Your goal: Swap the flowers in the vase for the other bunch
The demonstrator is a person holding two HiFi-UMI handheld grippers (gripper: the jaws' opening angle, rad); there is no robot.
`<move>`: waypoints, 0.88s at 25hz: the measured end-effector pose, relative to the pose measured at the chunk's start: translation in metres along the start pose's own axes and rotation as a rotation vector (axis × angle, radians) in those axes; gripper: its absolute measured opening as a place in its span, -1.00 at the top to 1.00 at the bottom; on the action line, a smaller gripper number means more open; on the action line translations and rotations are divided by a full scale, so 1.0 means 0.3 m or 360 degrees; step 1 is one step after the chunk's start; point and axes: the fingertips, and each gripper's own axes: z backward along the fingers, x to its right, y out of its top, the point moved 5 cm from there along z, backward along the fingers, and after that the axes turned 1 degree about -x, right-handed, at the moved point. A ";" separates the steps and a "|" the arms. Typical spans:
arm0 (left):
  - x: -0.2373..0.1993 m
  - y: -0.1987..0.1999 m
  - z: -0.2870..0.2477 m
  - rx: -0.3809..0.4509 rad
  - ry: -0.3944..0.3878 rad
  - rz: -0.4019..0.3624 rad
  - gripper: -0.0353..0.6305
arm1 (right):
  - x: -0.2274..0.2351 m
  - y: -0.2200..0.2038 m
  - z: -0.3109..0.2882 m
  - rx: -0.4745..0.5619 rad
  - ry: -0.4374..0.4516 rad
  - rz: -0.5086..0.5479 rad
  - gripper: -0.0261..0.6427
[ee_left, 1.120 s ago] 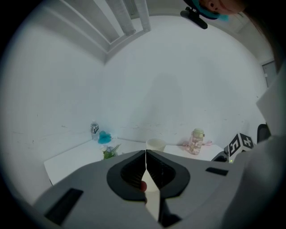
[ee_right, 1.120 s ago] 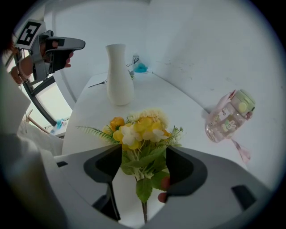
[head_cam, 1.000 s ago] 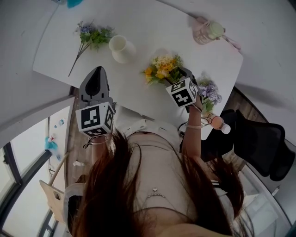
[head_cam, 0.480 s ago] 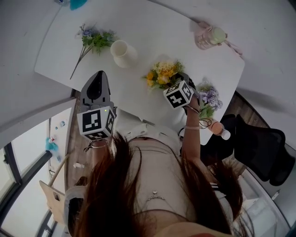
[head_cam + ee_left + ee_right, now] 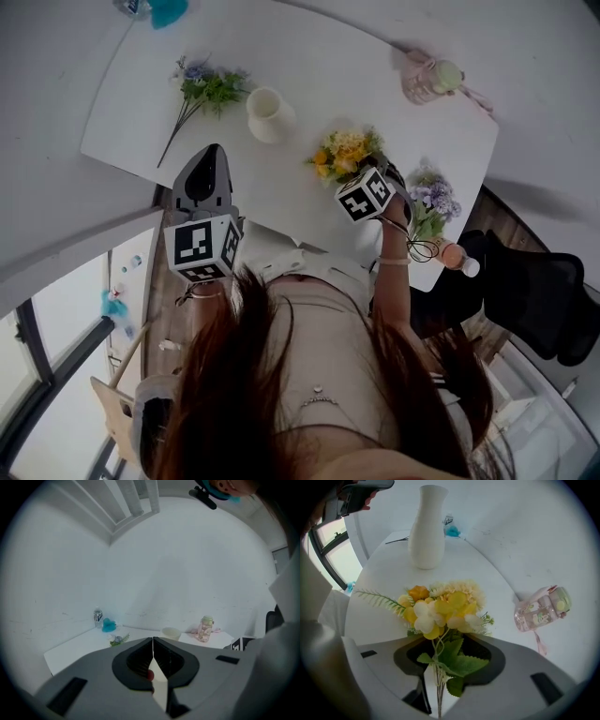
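Note:
The white vase stands empty on the white table. A blue-purple bunch lies to its left. The yellow bunch lies flat to its right. My right gripper points steeply down over that bunch. Its jaws have just been closing and stand open, with the stems and leaves between them and a gap still showing. My left gripper hovers at the table's near edge, shut on nothing.
A second purple bunch lies at the table's right corner beside a small bottle. A pink bottle lies at the far right. A water bottle and a teal object are at the far left end.
The right gripper has tipped further down and sunk slightly onto the yellow bunch's stems. The left gripper has stayed put. The head view has shifted a little.

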 end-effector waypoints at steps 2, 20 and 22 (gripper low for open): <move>-0.026 0.017 -0.002 0.0012 -0.0021 -0.0008 0.88 | -0.006 0.003 0.005 -0.0008 -0.0054 -0.0002 0.35; -0.123 0.140 -0.033 0.0050 -0.0259 -0.0147 0.88 | -0.006 0.037 0.096 -0.0029 -0.0253 -0.0347 0.50; -0.127 0.153 -0.039 0.0050 -0.0282 -0.0168 0.88 | -0.006 0.046 0.107 -0.0016 -0.0272 -0.0389 0.50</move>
